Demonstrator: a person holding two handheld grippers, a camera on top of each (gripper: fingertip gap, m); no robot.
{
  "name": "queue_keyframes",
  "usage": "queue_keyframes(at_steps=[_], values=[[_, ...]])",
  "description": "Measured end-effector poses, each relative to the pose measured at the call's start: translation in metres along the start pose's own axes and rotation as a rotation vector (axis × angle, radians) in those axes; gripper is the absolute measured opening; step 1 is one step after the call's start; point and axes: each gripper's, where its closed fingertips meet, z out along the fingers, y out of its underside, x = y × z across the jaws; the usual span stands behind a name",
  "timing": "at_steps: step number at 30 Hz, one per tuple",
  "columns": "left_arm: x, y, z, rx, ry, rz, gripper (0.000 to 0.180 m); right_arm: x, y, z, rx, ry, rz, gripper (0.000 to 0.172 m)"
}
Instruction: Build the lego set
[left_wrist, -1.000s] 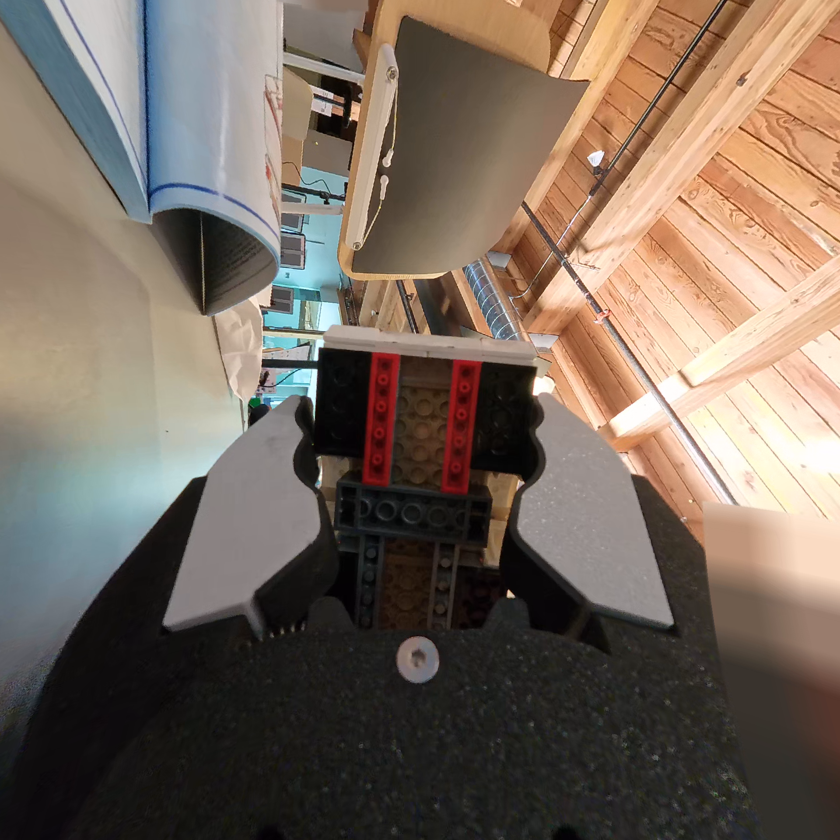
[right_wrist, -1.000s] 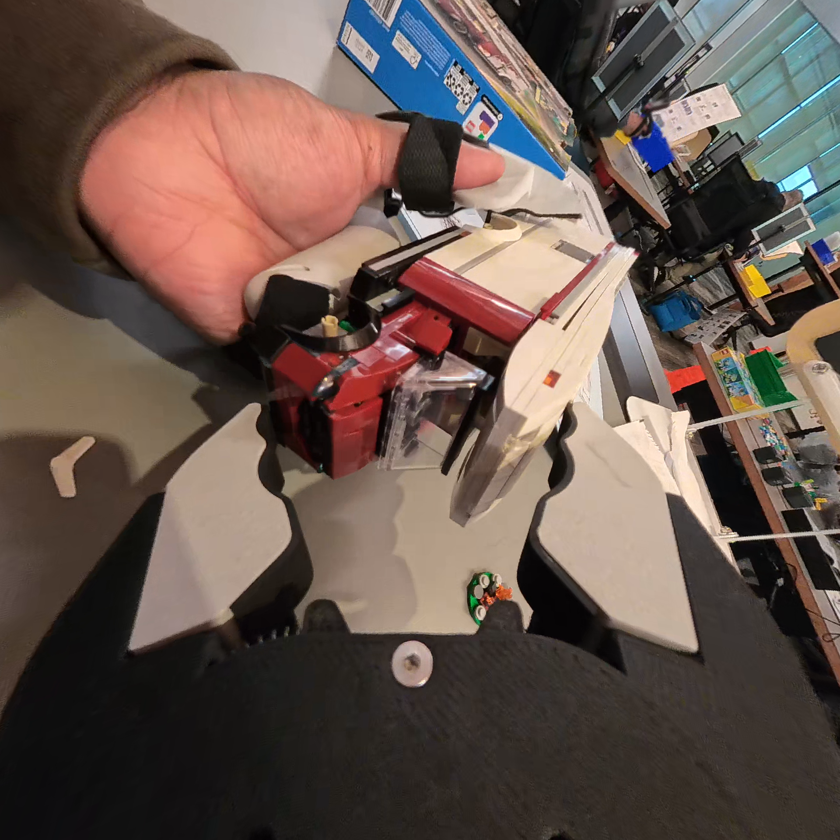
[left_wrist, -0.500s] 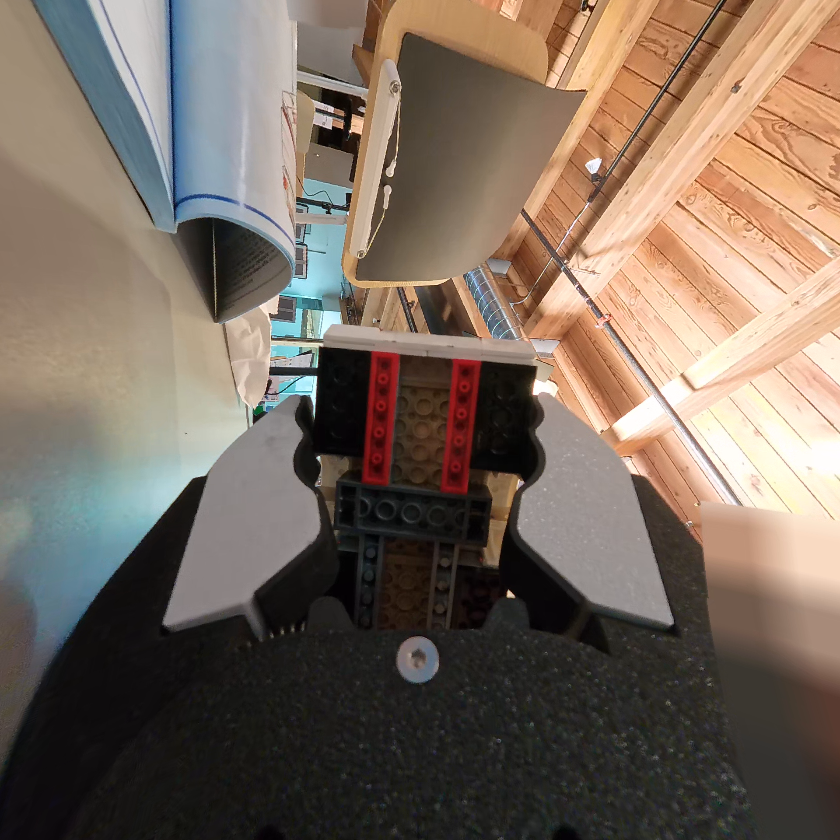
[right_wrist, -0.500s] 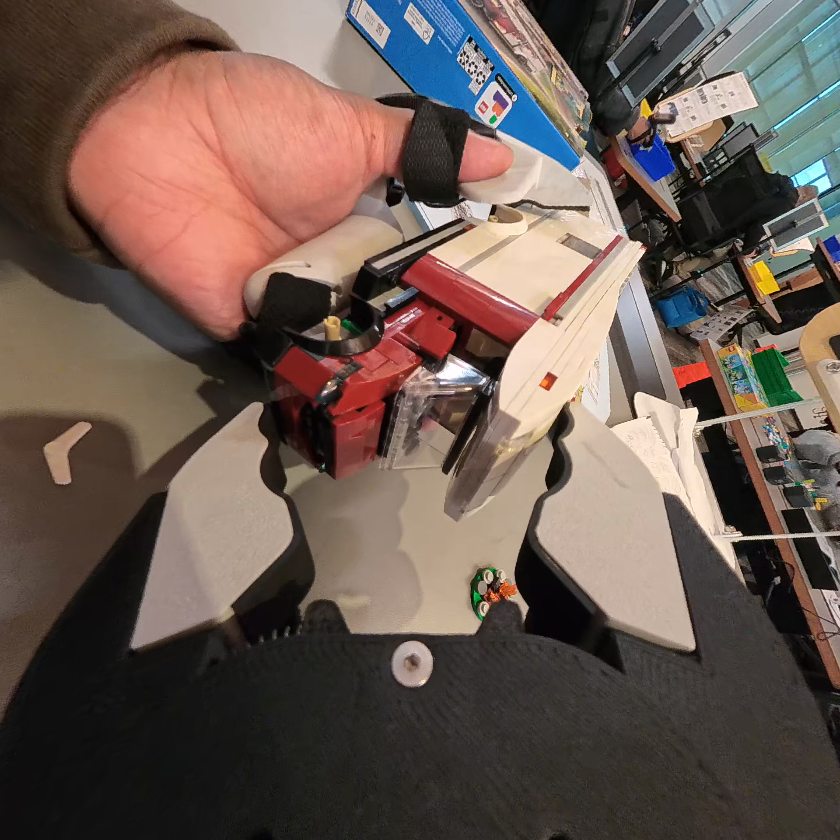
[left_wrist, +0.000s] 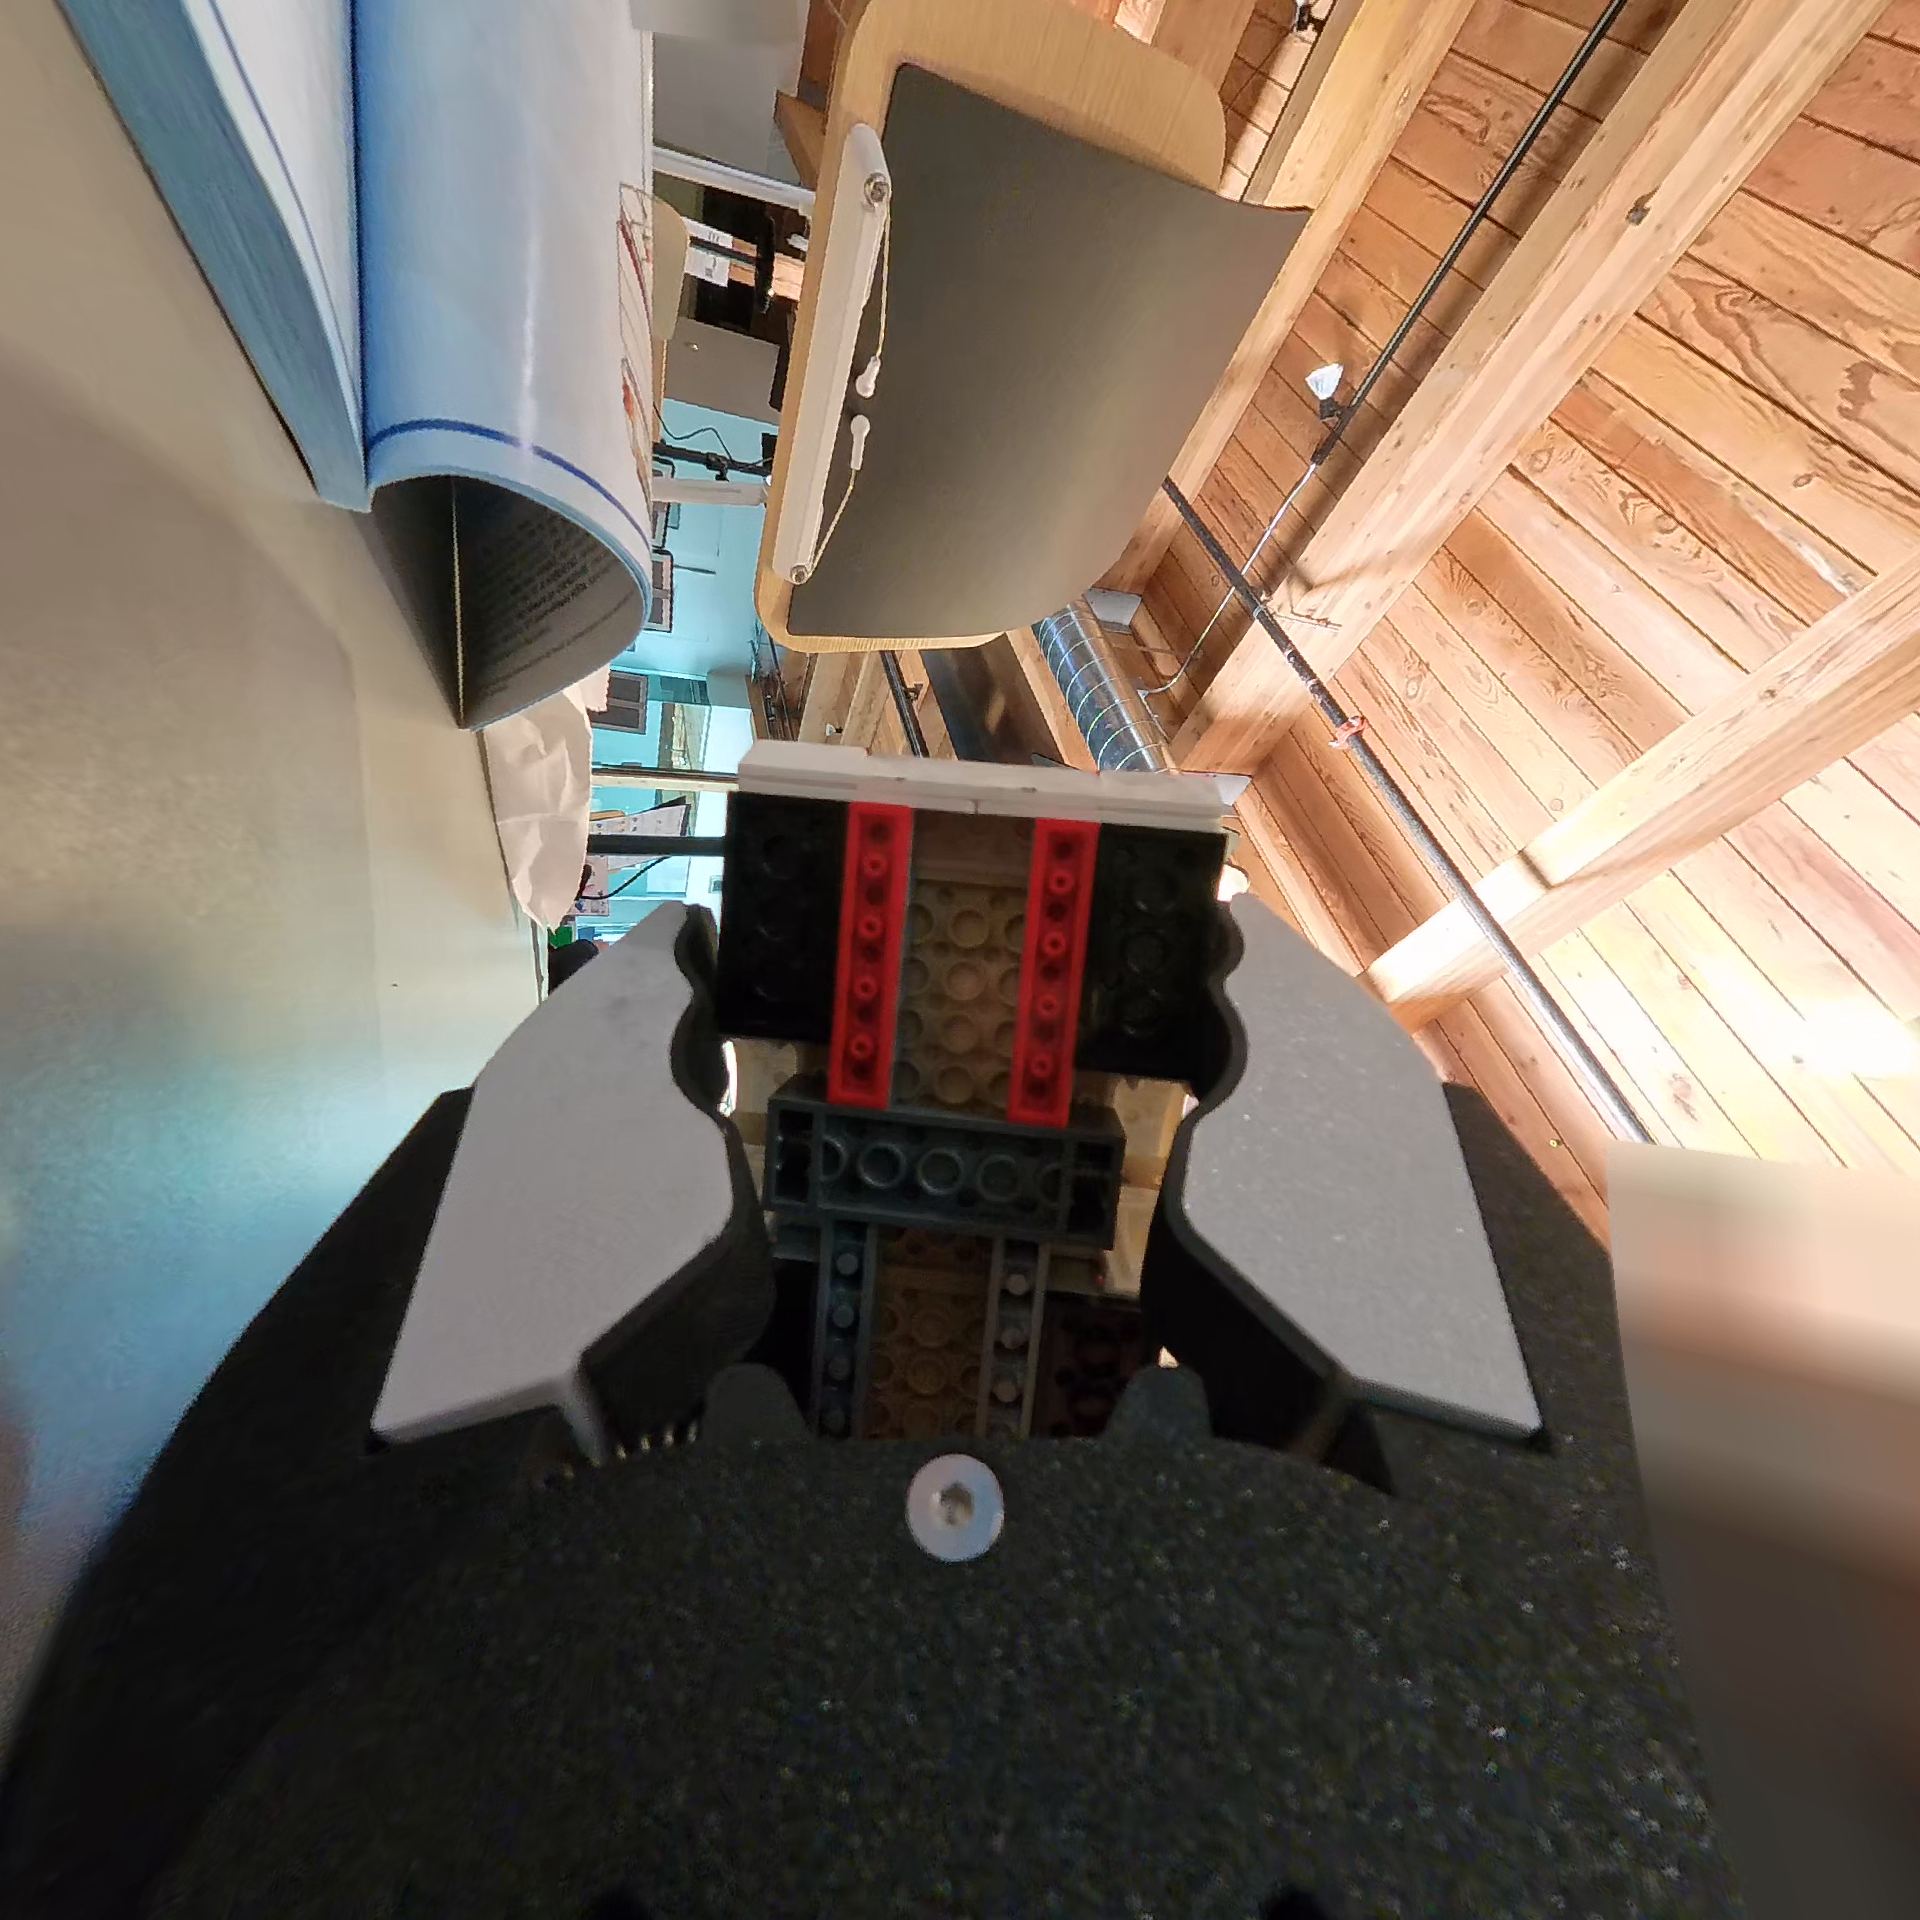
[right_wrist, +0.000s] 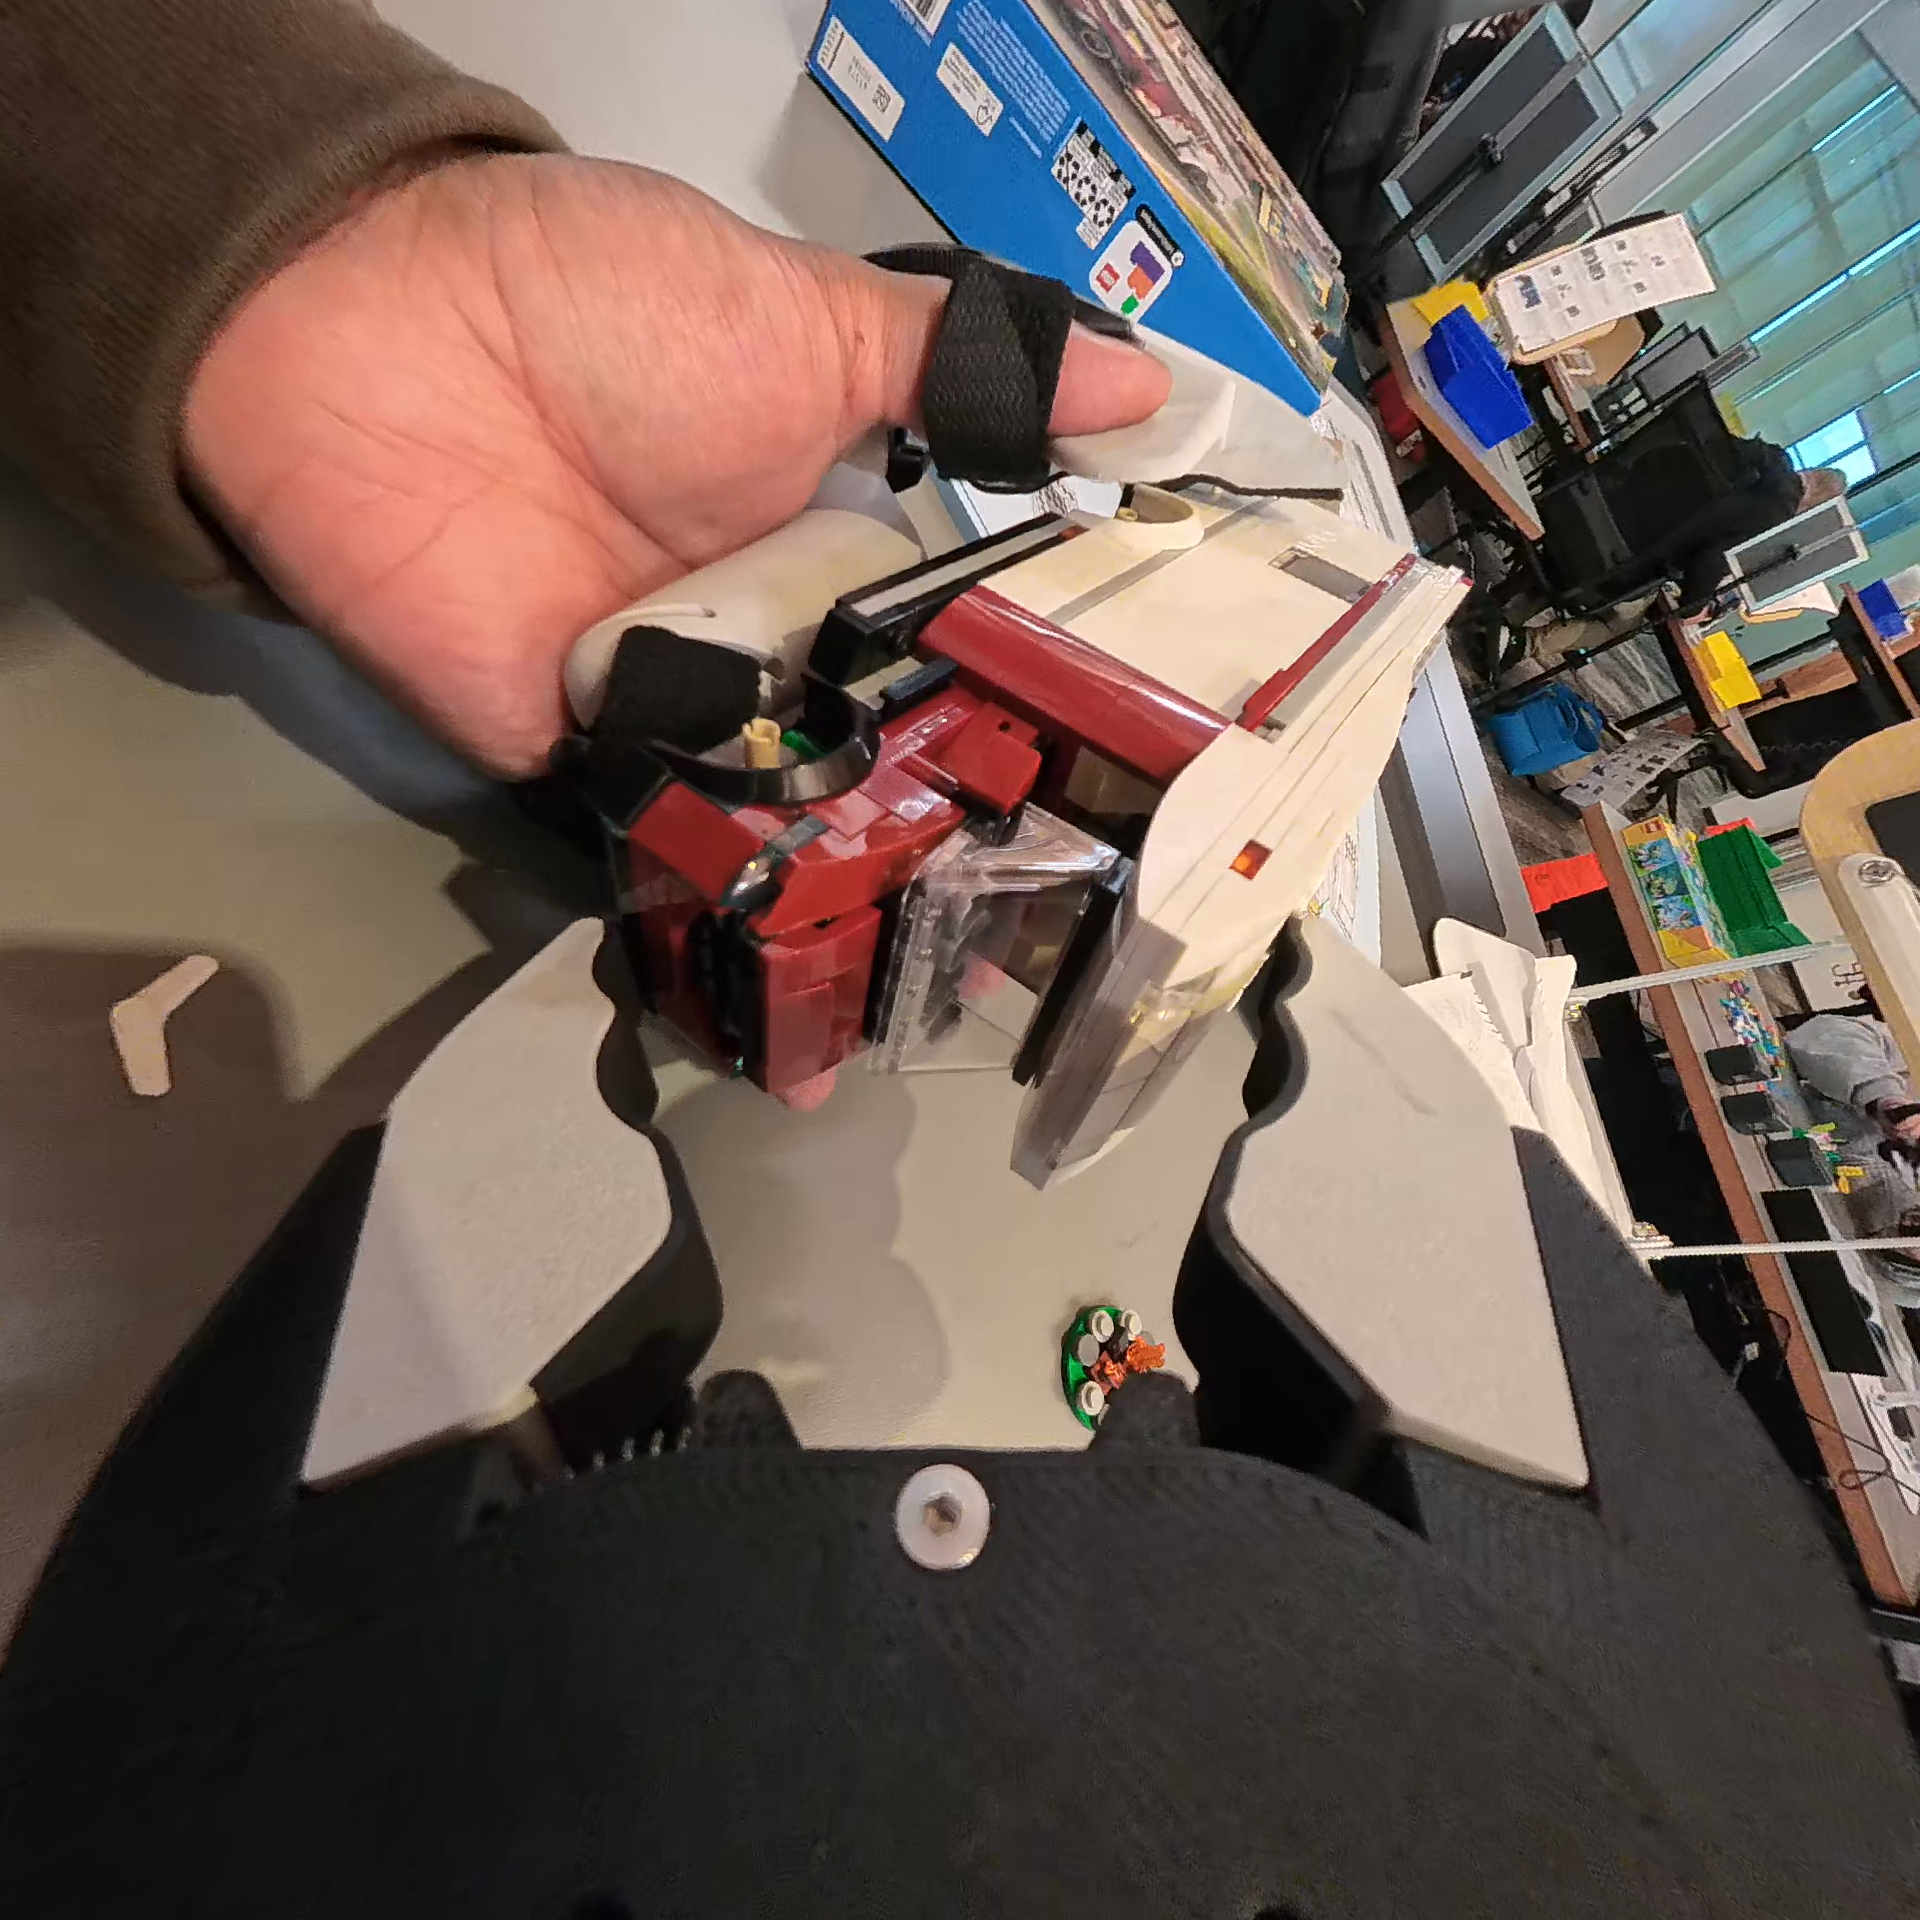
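On the grey table (right_wrist: 914, 1226) a blue cardboard box (right_wrist: 1049, 187) lies closed, its contents hidden; farther off, on other desks, stand a blue bin (right_wrist: 1475, 374) and a yellow bin (right_wrist: 1725, 665) whose insides cannot be made out. The left gripper (left_wrist: 971, 987) is clamped on a brick-built model (left_wrist: 971, 935), seen from its studded underside: black plates at both sides, two red strips, a tan middle, a white edge at the far end. Both fingers (left_wrist: 623, 1049) press against the black sides of the model, which runs back between them toward the gripper body. In the right wrist view the same model (right_wrist: 1039, 810) shows dark red, cream and clear parts, held up above the table by a hand (right_wrist: 540, 457) with black straps over thumb and fingertip; the hand is turned palm toward the camera. The right gripper (right_wrist: 940, 1039) has its jaws spread wide around the near end of the model, its fingers (right_wrist: 520, 1143) just beside the dark red corner and the cream wing; contact cannot be told. A small round green piece (right_wrist: 1101, 1366) lies on the table by the right finger's base, and a pale bent piece (right_wrist: 156, 1023) lies to the left. An open booklet (left_wrist: 436, 312) rests on the table.
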Motion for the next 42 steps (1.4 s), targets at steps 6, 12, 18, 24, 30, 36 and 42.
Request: queue_keyframes(at_steps=[6, 12, 18, 24, 30, 36, 42], values=[[0.001, 0.001, -0.001, 0.000, 0.003, 0.002, 0.089, -0.001, 0.000, 0.000, 0.000, 0.000, -0.008, 0.113], [0.003, 0.000, -0.002, 0.002, 0.023, 0.011, 0.089, -0.001, 0.000, 0.001, -0.010, 0.007, -0.021, 0.113], [0.015, 0.003, 0.003, -0.043, 0.107, -0.026, 0.089, 0.005, -0.010, -0.001, 0.000, 0.055, -0.075, 0.114], [0.026, 0.002, 0.003, -0.039, 0.180, -0.043, 0.089, 0.008, -0.013, -0.006, 0.012, 0.099, -0.099, 0.109], [0.044, 0.003, 0.004, -0.059, 0.298, -0.088, 0.089, 0.015, -0.023, -0.012, 0.028, 0.156, -0.134, 0.106], [0.060, 0.007, 0.003, -0.105, 0.410, -0.097, 0.089, 0.018, -0.030, -0.016, -0.002, 0.211, -0.207, 0.107], [0.070, 0.009, 0.001, -0.113, 0.489, -0.140, 0.089, 0.021, -0.038, -0.023, -0.010, 0.246, -0.236, 0.109]])
